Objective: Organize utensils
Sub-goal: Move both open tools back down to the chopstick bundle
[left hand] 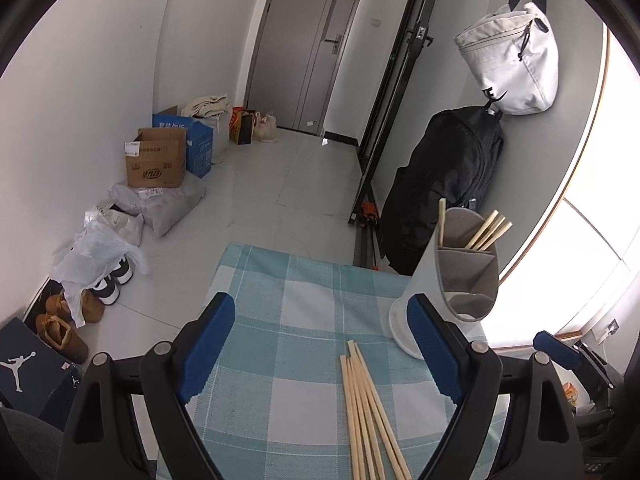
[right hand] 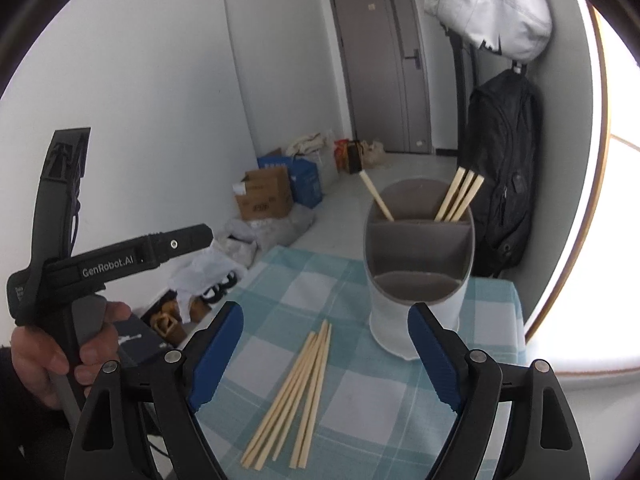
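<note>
My left fingers (left hand: 430, 350) and right fingers (right hand: 432, 358) are both spread, holding nothing. Loose chopsticks (right hand: 294, 394) lie between them on the table (right hand: 360, 396). The holder (right hand: 418, 268) stands near the far right corner with four chopsticks (right hand: 460, 196) in its rear compartment.

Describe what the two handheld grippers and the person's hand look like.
Both the left gripper and the right gripper have black plastic frames with triangular cut-outs and silver pivot pins. Their jaws carry ribbed blue pads. In the right wrist view, the left gripper's black body bears white "GenRobot.AI" lettering above a grey handle, with a thin black cable alongside. The person's bare left hand emerges from a dark sleeve.
</note>
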Motion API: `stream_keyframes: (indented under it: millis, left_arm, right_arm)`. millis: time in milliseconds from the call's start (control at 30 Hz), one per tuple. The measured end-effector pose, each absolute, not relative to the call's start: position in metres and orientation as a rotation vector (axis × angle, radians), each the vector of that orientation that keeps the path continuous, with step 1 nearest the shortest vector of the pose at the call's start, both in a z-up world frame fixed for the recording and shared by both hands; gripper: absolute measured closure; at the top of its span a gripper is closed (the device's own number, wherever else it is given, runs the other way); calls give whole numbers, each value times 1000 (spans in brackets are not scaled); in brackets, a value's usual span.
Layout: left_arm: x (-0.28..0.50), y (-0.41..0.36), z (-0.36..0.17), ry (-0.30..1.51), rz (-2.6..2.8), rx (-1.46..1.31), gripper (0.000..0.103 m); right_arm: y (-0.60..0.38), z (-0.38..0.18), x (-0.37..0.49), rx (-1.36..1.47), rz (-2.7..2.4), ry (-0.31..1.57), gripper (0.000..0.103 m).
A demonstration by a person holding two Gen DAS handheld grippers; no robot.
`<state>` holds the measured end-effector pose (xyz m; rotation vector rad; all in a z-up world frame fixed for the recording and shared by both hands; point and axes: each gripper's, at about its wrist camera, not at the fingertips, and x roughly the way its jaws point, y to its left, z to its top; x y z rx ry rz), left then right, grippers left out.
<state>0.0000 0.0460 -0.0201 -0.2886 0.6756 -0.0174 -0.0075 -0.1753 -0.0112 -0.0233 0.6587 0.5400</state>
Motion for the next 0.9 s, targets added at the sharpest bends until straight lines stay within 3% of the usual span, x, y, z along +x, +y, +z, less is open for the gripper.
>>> stream_keyframes:
  millis: [333,567,900]
  left_arm:
    - [12,102,-57,773,93,-426,18]
    - [20,130,-74,830,129,-534,18]
    - [27,140,-77,864,112,-572,18]
  right_arm:
    - [-118,-67,50,-107,555,910,19]
    - [-69,-112,93,-164,559,1093,50]
    - [-55,-135,117,-231,434,1172,65]
